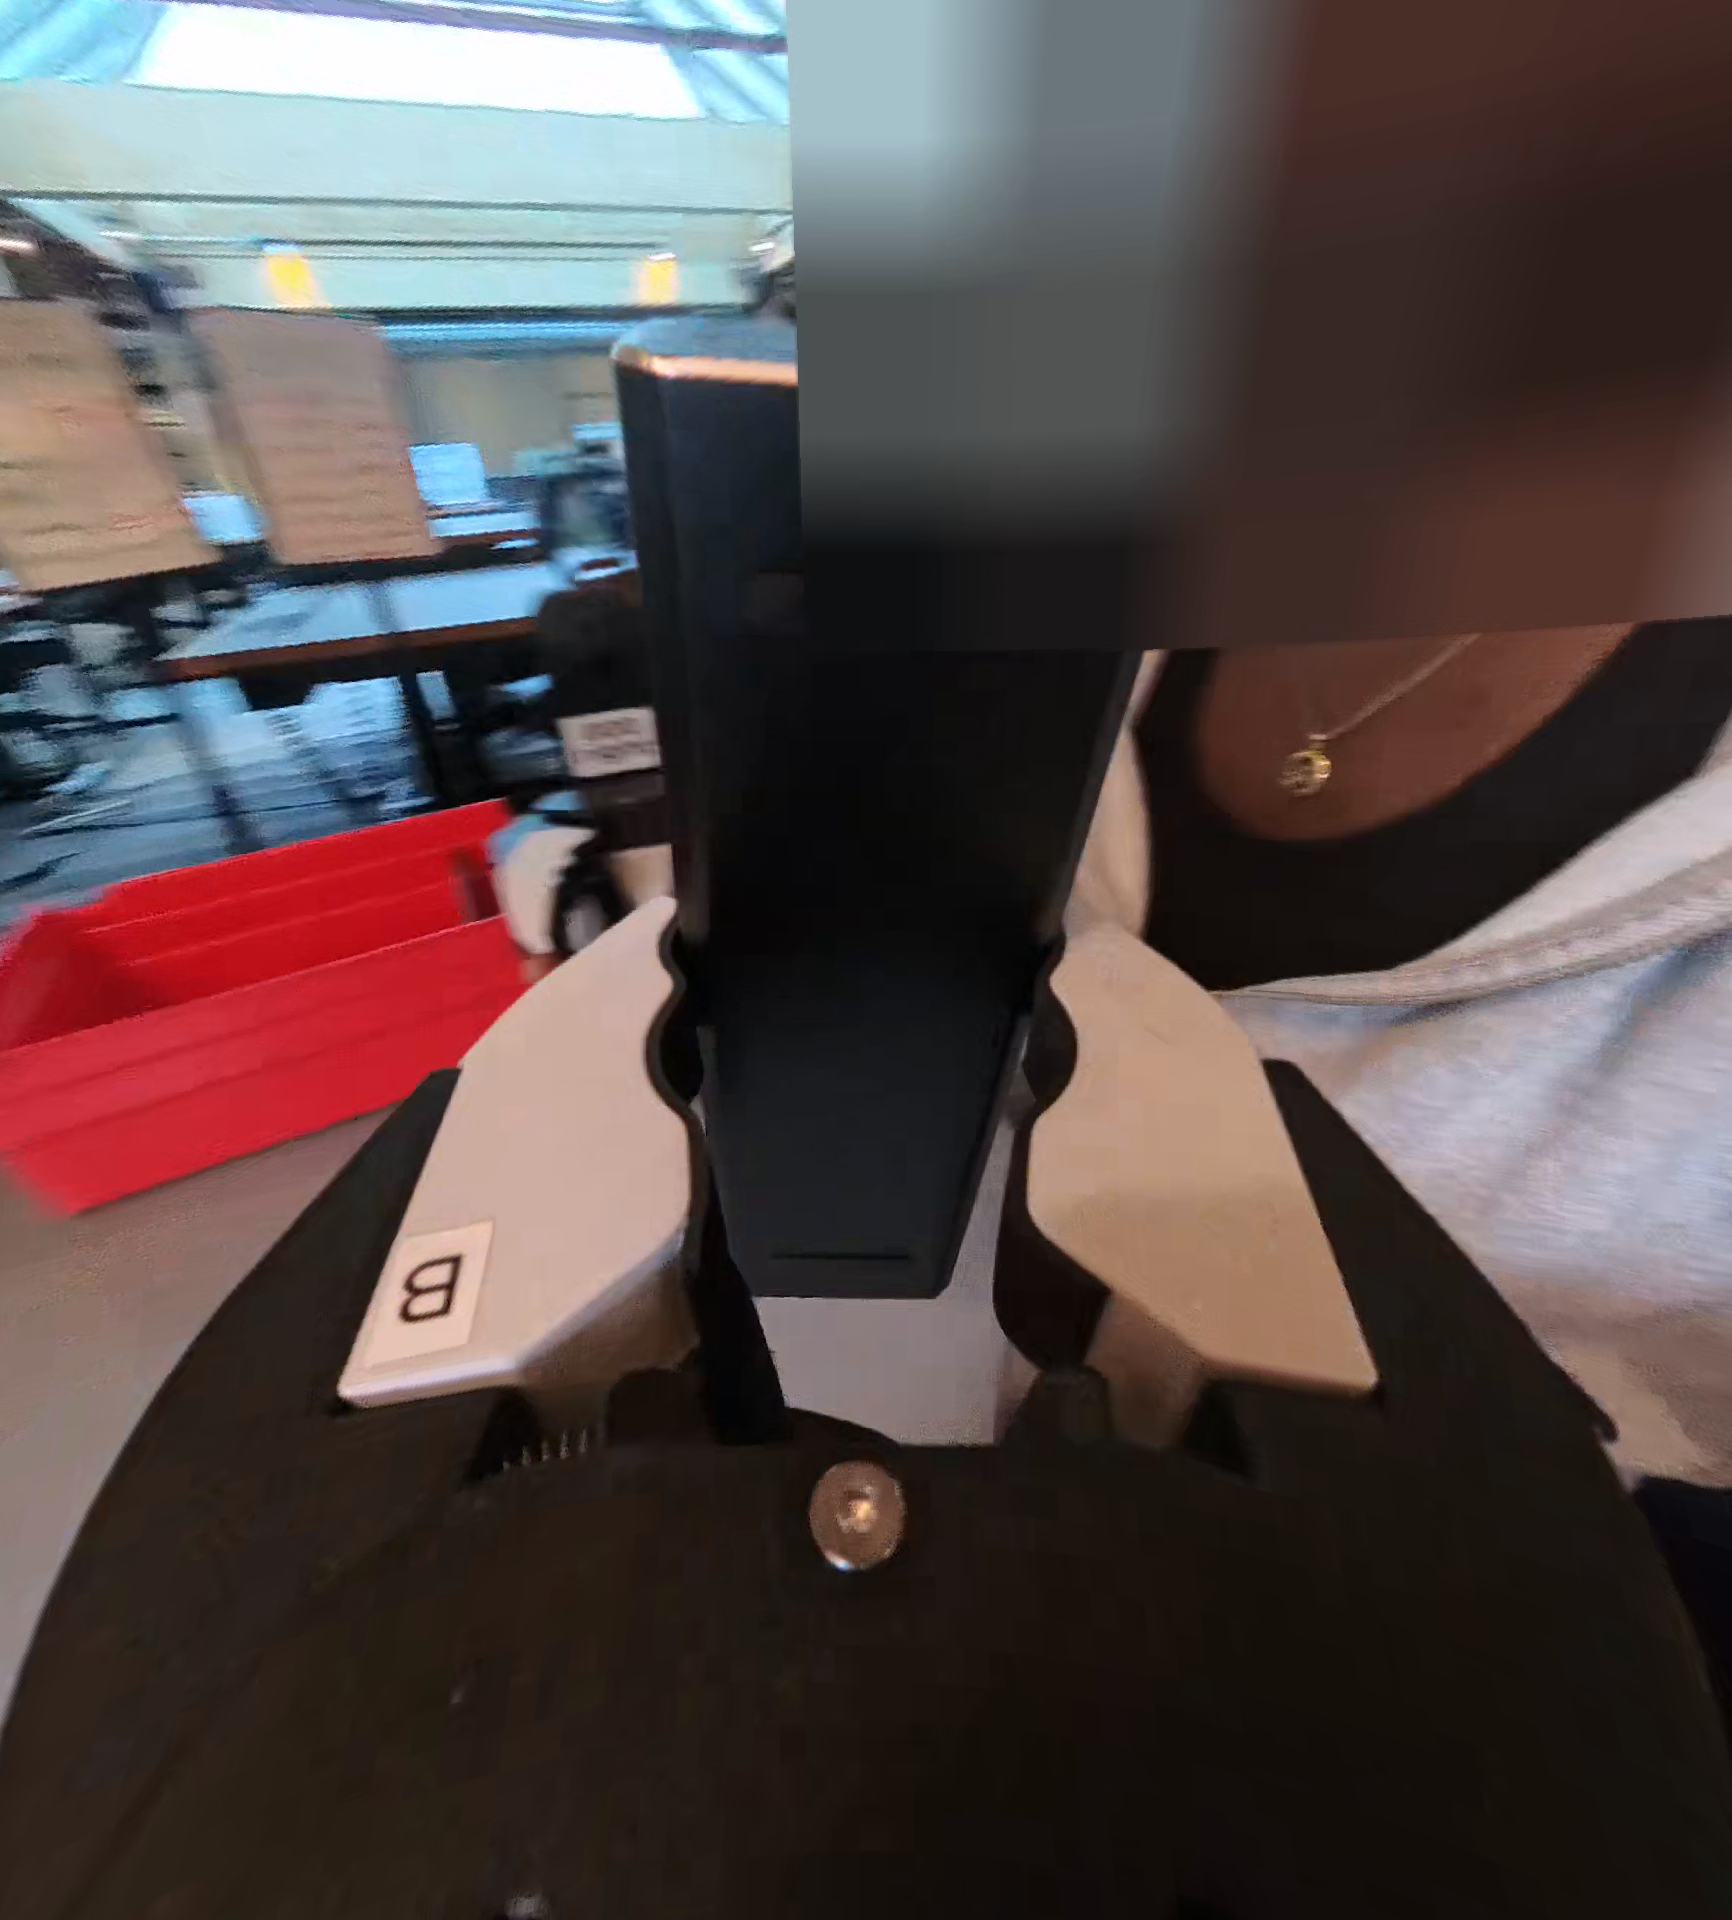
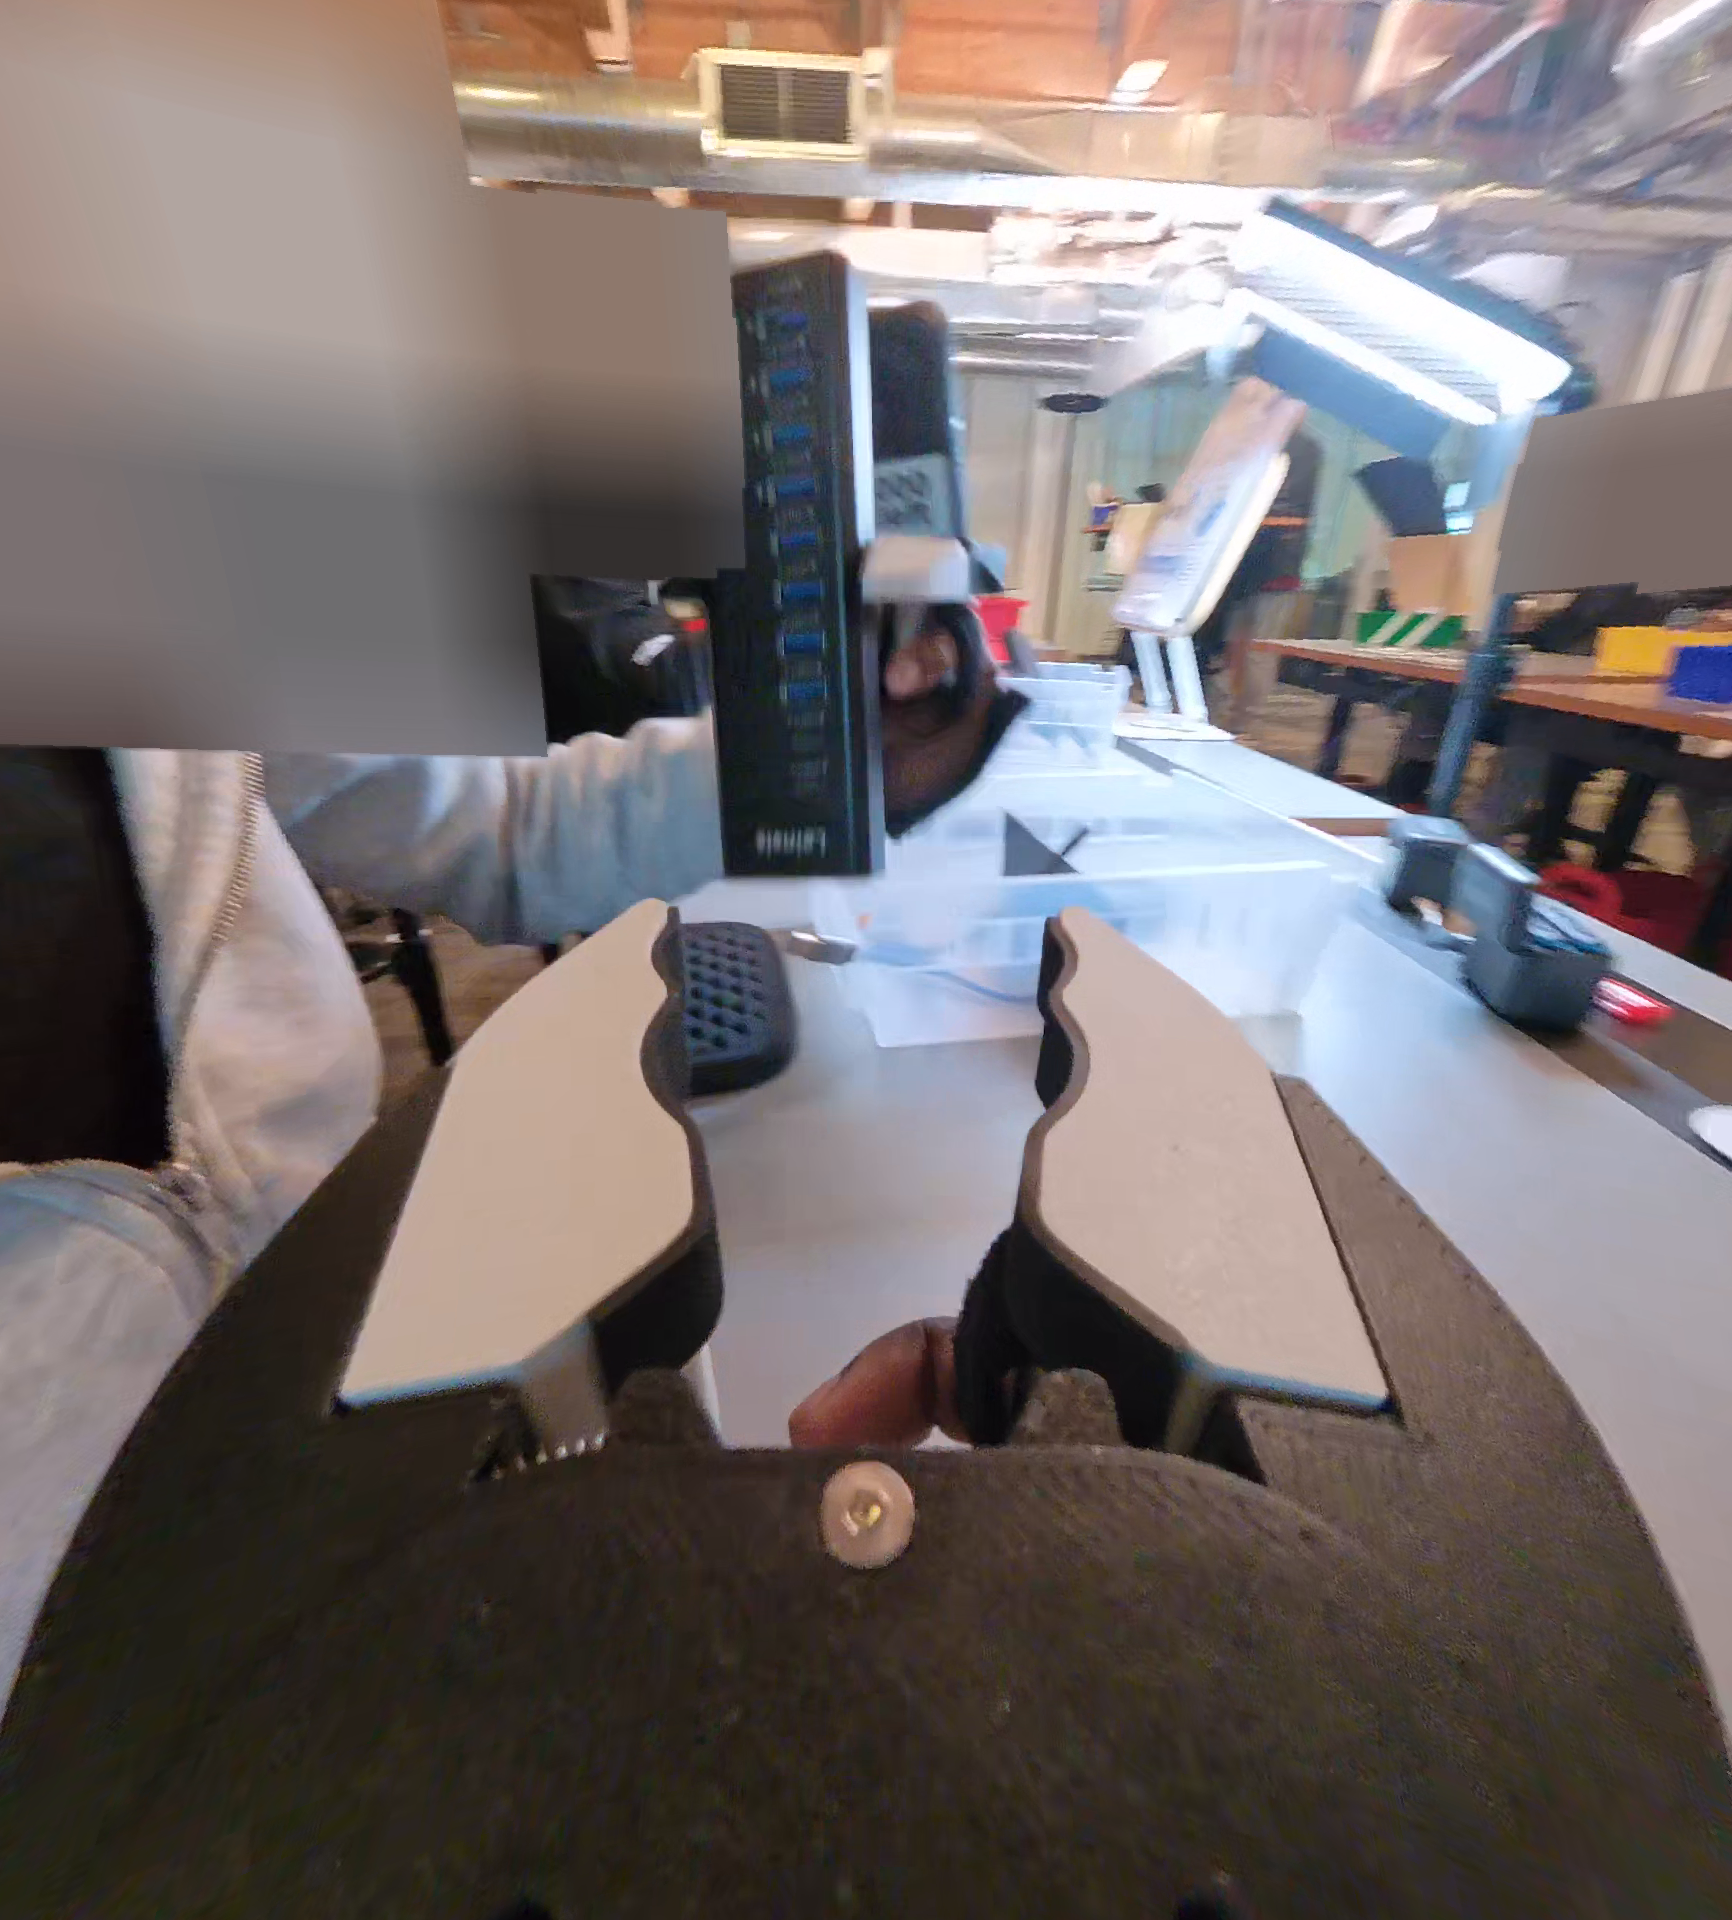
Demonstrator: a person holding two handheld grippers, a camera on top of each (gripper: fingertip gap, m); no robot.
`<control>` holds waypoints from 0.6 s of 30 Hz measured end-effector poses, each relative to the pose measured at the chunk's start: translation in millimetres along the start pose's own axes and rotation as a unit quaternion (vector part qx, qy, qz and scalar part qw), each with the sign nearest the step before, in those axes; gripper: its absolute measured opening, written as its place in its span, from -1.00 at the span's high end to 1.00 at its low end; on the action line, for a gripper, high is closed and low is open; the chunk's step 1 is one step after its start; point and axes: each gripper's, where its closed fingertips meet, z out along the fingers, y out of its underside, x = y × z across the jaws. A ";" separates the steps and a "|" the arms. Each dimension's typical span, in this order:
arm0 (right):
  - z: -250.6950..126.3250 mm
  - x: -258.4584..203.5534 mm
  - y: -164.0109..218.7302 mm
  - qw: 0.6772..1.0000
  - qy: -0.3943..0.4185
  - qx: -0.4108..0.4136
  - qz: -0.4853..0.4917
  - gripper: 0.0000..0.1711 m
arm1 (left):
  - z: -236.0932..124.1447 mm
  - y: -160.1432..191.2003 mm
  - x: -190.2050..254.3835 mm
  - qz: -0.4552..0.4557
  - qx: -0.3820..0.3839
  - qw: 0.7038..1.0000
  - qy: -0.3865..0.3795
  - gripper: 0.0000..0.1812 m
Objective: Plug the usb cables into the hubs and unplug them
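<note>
A long black USB hub (image 1: 841, 831) stands upright between the fingers of my left gripper (image 1: 862, 935), which is shut on its lower end. In the right wrist view the same hub (image 2: 800, 582) is held up in the air, showing a row of blue ports, with the left gripper (image 2: 919, 582) behind it. My right gripper (image 2: 857, 925) is open and empty, low over the grey table (image 2: 893, 1195), below and in front of the hub. A silver USB plug (image 2: 820, 943) with a pale blue cable lies by a clear bin (image 2: 1101, 914).
A red bin (image 1: 218, 1018) sits on the table to the left. A person in a grey hoodie (image 1: 1464, 1091) is close behind the hub. A dark grey device (image 2: 1506, 935) and a white stand (image 2: 1174, 665) are on the right. There is about 12 cm between the tips of the two grippers.
</note>
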 end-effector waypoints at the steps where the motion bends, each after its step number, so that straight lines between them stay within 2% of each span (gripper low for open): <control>1: 7.9 -6.4 -6.2 1.000 -0.022 -0.003 0.001 0.22 | 11.5 4.9 6.9 -0.007 0.003 0.999 0.031 0.33; 7: 52.2 -32.4 -58.5 0.988 -0.147 0.025 0.029 0.19 | 55.4 29.6 30.4 -0.045 0.001 0.987 0.156 0.33; 11: 77.8 -46.3 -59.3 0.973 -0.226 -0.012 0.044 0.17 | 65.4 37.7 36.2 -0.077 0.007 0.975 0.208 0.33; 16: 87.4 -65.4 -53.4 0.940 -0.323 -0.054 0.092 0.34 | 69.9 45.1 37.6 -0.099 0.009 0.967 0.237 0.32; 17: 88.7 -66.1 -47.8 0.938 -0.327 -0.069 0.085 0.60 | 69.9 46.1 37.0 -0.102 0.011 0.966 0.238 0.30; 18: 89.8 -66.1 -44.4 0.939 -0.327 -0.077 0.077 0.65 | 69.5 47.6 36.9 -0.103 0.012 0.965 0.239 0.30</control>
